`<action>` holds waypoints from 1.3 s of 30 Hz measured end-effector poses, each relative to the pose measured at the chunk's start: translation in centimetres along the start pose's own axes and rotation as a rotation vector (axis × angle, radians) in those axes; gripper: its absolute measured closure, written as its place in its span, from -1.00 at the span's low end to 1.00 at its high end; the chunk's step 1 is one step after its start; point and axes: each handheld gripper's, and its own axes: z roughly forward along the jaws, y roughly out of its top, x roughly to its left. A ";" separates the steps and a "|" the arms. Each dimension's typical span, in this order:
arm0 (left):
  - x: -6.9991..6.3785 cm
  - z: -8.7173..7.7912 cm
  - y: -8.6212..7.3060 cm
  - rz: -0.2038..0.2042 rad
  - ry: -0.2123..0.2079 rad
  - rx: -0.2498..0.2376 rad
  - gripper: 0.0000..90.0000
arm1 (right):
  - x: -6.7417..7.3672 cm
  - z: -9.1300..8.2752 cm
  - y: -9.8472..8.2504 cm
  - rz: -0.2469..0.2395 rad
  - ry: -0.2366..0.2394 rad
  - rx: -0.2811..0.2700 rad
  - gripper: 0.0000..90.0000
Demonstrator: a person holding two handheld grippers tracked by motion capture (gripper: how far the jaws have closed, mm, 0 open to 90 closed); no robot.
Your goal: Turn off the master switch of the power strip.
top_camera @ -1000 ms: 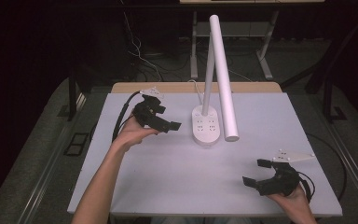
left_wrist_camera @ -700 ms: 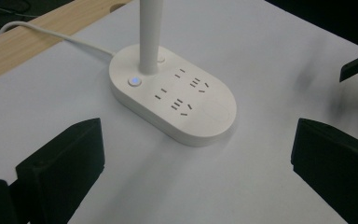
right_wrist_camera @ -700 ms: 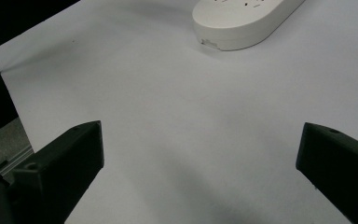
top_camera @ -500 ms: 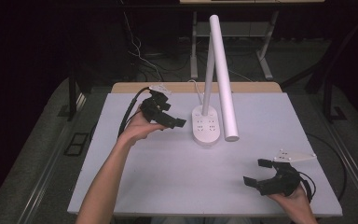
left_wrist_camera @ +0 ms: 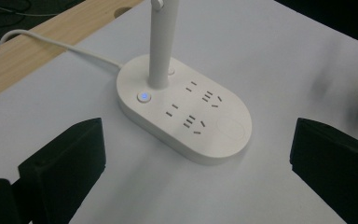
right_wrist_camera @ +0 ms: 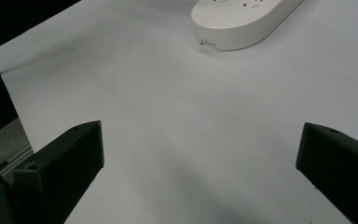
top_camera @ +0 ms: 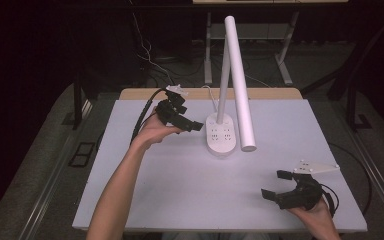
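Near the table's (top_camera: pixel 145 200) front right corner, the right gripper (top_camera: pixel 276 186) rested low with its jaws spread wide, holding nothing. Farther back, toward the rear edge and left of centre, the left gripper (top_camera: pixel 196 125) hovered with its jaws also spread and empty, aimed at the lamp base (left_wrist_camera: pixel 186 114), just beside it but not touching. The white desk lamp (top_camera: pixel 237 85) stood near the middle of the rear edge. The approach seemed in hand; next, probably, the left gripper would need to reach the lit button (left_wrist_camera: pixel 143 96).
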 end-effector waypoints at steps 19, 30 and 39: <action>0.9 2.4 1.6 0.010 0.019 0.028 -0.91 | 0.0 -0.1 0.0 0.002 0.005 0.000 -0.99; 2.2 3.8 1.4 -0.052 0.014 -0.016 -0.85 | -0.2 -0.2 -0.1 0.010 -0.001 -0.008 -0.99; 3.0 5.0 1.2 -0.081 0.002 -0.019 -0.73 | -0.2 -0.2 -0.1 0.006 0.000 -0.010 -0.99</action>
